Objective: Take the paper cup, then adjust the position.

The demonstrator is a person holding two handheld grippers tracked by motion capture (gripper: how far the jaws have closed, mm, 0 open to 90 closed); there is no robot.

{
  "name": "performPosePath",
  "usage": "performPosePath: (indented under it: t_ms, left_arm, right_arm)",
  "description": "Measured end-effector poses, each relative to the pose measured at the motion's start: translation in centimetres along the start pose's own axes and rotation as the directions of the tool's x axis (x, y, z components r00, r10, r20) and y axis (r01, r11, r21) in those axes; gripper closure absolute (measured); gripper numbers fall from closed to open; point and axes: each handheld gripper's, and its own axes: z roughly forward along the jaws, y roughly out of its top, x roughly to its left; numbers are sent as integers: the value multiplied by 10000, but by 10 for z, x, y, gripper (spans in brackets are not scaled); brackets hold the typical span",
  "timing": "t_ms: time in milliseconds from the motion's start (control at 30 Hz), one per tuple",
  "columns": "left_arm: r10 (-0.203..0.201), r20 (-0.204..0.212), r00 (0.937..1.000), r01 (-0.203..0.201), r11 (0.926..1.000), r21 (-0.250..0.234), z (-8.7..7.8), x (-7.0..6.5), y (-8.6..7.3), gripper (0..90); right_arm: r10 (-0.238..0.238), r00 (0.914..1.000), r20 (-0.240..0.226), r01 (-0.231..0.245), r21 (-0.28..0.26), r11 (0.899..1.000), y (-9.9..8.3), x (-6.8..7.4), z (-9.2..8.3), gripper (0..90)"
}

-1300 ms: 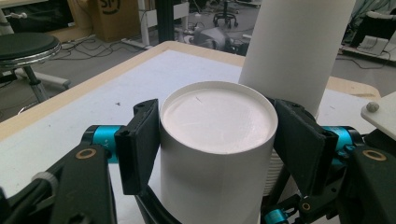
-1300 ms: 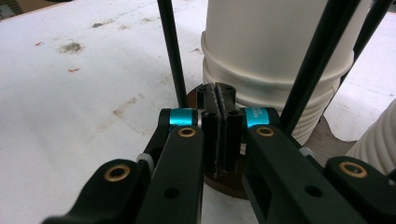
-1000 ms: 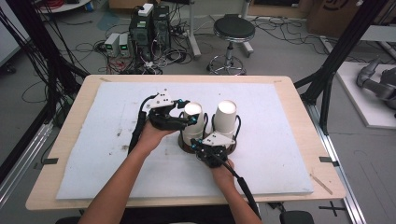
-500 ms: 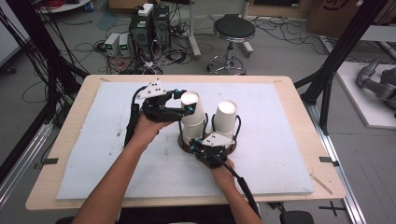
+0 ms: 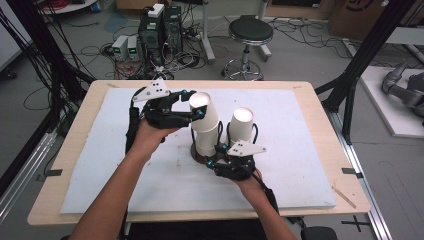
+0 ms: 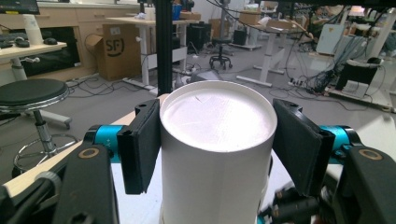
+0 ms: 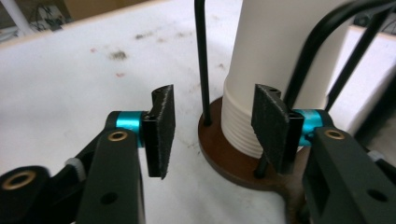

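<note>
A brown round holder base with black wire rods carries two stacks of upturned white paper cups. My left gripper is shut on the top white cup of the left stack and holds it raised and tilted. In the left gripper view both pads press the cup. My right gripper sits low at the base's near side. Its jaws have just been opening. One wire rod and the base rim stand between the jaws untouched, by the ribbed cup stack.
The second cup stack stands right of the first inside the wire frame. The holder rests mid-way on a white mat over a wooden table. A stool and computer gear lie beyond the far edge.
The left gripper has risen and tilted with the top cup, drawing it up off the left stack. The right gripper's jaws have come apart at the holder's base and lifted slightly.
</note>
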Motion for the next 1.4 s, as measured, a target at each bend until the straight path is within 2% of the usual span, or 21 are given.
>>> performPosePath:
  t_ms: [33, 67, 167, 267, 333, 433, 467, 500, 567, 633, 667, 900, 1067, 1400]
  left_arm:
    - [-2, 5, 10000, 2, 10000, 20, -2, -1, 0, 353]
    - [-11, 51, 10000, 11, 10000, 16, -4, -2, 0, 353]
    - [-42, 137, 9999, 41, 10000, 15, -11, -6, -2, 353]
    - [-69, 197, 9998, 69, 10000, 2, -17, -12, -8, 353]
    - [-104, 220, 9997, 103, 9999, 70, -19, -15, -12, 353]
    - [-128, 347, 9993, 127, 9999, 30, -21, -17, -19, 353]
    - [-158, 376, 9992, 157, 9999, 29, -21, -17, -21, 353]
    - [-159, 399, 9991, 158, 9999, 40, -21, -17, -23, 353]
    - [-158, 440, 9989, 155, 9999, 61, -22, -17, -26, 353]
    - [-217, 471, 9987, 219, 9998, -41, -24, -17, -27, 353]
    - [-273, 509, 9983, 276, 9996, -58, -24, -17, -28, 353]
    - [-258, 662, 9975, 257, 9997, 31, -24, -18, -31, 353]
    - [-179, 676, 9976, 170, 9998, 139, -23, -24, -37, 353]
    - [-155, 1001, 9949, 133, 9996, 229, -20, -26, -46, 353]
  right_arm:
    - [0, 10000, 0, 0, 0, 10000, 0, 0, 0, 462]
    - [-69, 9997, -243, 68, -7, 10000, 3, -2, -6, 436]
    - [-170, 9986, -498, 168, -37, 9999, 6, -2, -14, 408]
    - [-379, 9969, -685, 355, -370, 9987, 8, -4, -29, 381]
    - [-360, 9962, -790, 311, -628, 9975, 8, -8, -38, 360]
    - [-516, 9952, -828, 450, -793, 9958, 7, -15, -51, 330]
    - [-665, 9943, -839, 591, -877, 9944, 6, -22, -58, 309]
    - [-665, 9943, -839, 591, -877, 9944, 6, -22, -58, 309]
    - [-848, 9930, -818, 764, -1006, 9920, 5, -32, -67, 282]
    - [-849, 9931, -808, 766, -1015, 9919, 5, -35, -68, 266]
    - [-825, 9948, -593, 762, -1020, 9919, 5, -40, -71, 233]
    - [-991, 9944, -361, 947, -1079, 9896, 6, -46, -74, 213]
    - [-746, 9946, -726, 666, -1067, 9921, 3, -44, -75, 212]
    - [-1269, 9896, -677, 1205, -920, 9884, 5, -38, -77, 212]
